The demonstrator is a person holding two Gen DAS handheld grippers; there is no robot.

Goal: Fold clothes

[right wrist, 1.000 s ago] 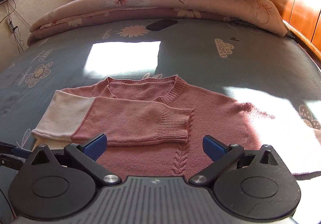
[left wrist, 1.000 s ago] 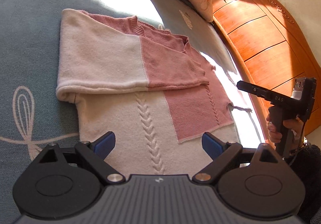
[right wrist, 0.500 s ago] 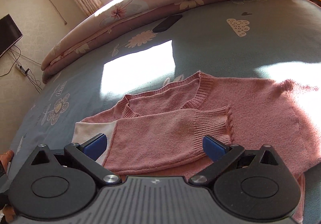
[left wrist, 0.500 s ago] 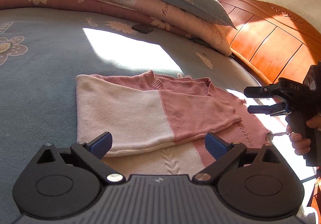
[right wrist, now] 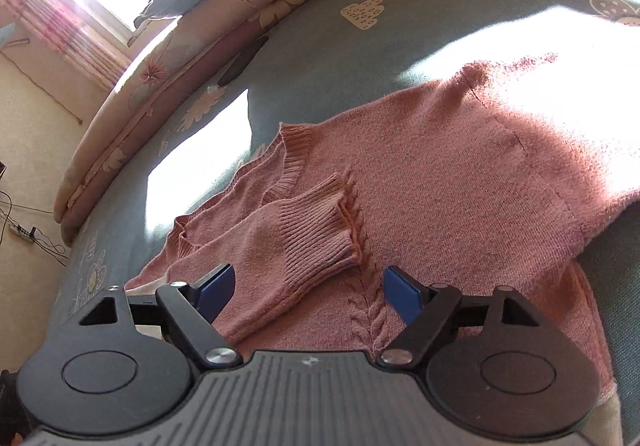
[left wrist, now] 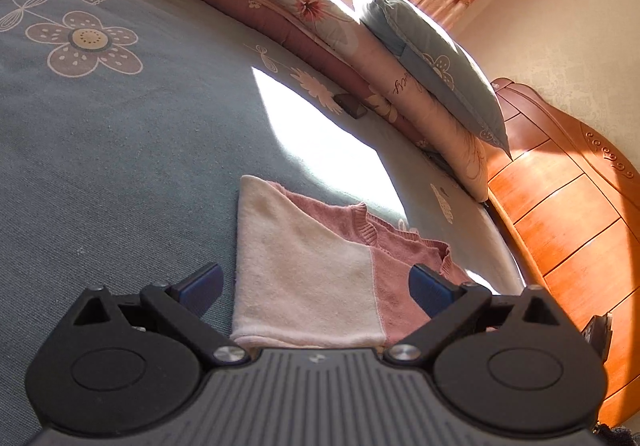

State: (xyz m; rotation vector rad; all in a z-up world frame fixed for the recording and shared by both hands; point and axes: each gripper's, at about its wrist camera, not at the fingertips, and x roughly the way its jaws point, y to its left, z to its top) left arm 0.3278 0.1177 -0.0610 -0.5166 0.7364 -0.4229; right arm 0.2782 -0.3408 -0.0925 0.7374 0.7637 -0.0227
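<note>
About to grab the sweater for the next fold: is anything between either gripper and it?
Nothing visible. The left gripper frames the sweater's cream sleeve, open. The right gripper, jaws closing, has the ribbed cuff between its fingers, not yet pinched.

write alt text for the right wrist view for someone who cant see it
A pink knit sweater lies flat on a blue-grey floral bedsheet, one sleeve folded across its chest so the ribbed cuff sits near the centre cable stitch. The right claw is closing just above the cuff, not yet gripping it. A folded quilt lies behind.

Sweater [left wrist: 304, 278] hem behind gripper body
</note>
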